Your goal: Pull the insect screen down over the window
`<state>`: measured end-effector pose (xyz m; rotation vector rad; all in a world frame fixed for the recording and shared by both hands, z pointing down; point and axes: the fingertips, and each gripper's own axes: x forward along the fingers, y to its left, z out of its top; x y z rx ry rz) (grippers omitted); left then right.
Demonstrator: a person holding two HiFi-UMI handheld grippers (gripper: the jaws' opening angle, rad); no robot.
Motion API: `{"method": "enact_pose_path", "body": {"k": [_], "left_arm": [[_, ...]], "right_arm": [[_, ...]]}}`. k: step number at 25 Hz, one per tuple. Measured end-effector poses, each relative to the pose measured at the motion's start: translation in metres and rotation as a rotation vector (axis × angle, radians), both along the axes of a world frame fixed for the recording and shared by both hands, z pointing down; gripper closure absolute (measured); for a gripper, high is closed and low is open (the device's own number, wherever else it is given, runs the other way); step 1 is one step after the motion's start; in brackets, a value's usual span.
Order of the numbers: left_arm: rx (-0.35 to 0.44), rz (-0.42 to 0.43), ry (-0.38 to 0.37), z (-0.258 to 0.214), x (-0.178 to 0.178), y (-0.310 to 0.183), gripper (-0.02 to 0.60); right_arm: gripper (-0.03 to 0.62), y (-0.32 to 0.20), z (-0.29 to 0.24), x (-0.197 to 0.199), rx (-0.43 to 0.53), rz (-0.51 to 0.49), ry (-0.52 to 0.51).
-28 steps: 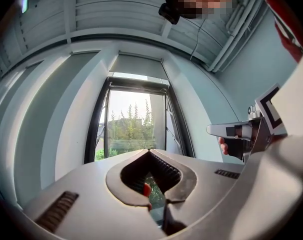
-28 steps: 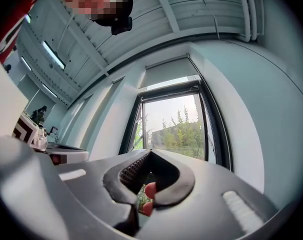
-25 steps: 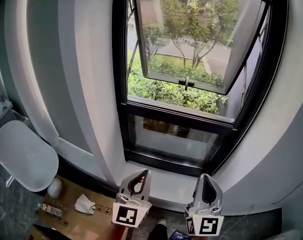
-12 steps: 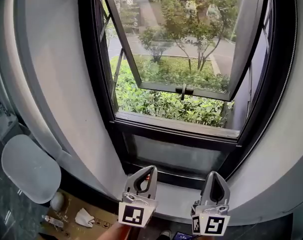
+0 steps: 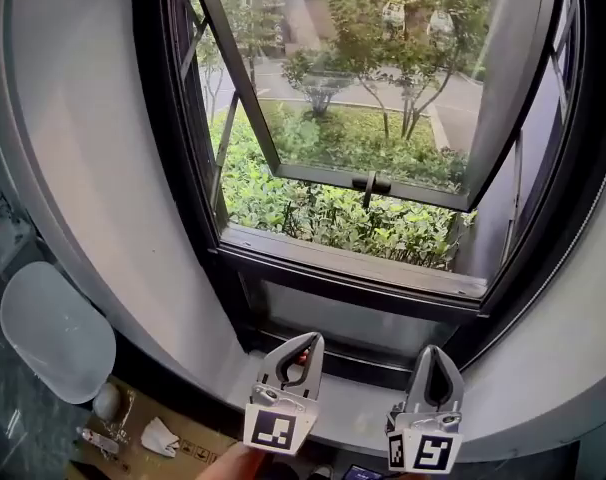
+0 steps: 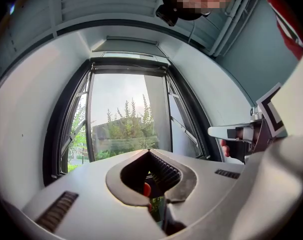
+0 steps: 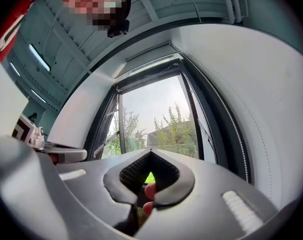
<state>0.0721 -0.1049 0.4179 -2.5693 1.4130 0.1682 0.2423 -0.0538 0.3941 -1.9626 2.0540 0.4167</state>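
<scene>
A black-framed window (image 5: pixel 183 188) fills the head view, its glass sash (image 5: pixel 383 78) tilted outward with a dark handle (image 5: pixel 371 183) on the lower rail. No mesh covers the opening. A pale housing (image 6: pixel 129 40) runs along the window's top in the left gripper view. It also shows in the right gripper view, as the housing (image 7: pixel 149 54). My left gripper (image 5: pixel 311 340) and right gripper (image 5: pixel 435 352) are side by side over the white sill (image 5: pixel 353 408). Both point at the window, are shut and hold nothing.
A white toilet lid (image 5: pixel 53 333) is at the lower left. Beside it a cardboard box (image 5: pixel 183 448) on the floor carries a crumpled tissue (image 5: pixel 161 436). White curved walls flank the window. A bead chain (image 7: pixel 231 129) hangs along the right reveal.
Both grippers have moved forward toward the window, side by side, and the head view has closed in on the frame. Their jaws have stayed shut.
</scene>
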Motion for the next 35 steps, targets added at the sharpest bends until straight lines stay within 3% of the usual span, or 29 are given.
{"method": "enact_pose_path", "body": {"k": [9, 18, 27, 35], "left_arm": [[-0.005, 0.009, 0.000, 0.004, -0.023, -0.058, 0.577], [0.003, 0.035, 0.048, -0.012, -0.053, -0.121, 0.577], [0.013, -0.010, 0.044, -0.013, -0.052, -0.144, 0.577], [0.071, 0.024, 0.028, -0.028, -0.046, -0.152, 0.577]], "right_arm": [[0.586, -0.048, 0.000, -0.010, -0.007, -0.003, -0.054], [0.586, -0.098, -0.021, -0.042, 0.020, 0.029, -0.037], [0.586, -0.122, -0.028, -0.034, 0.023, 0.022, 0.003], [0.586, -0.131, -0.043, -0.027, 0.069, 0.022, 0.003]]}}
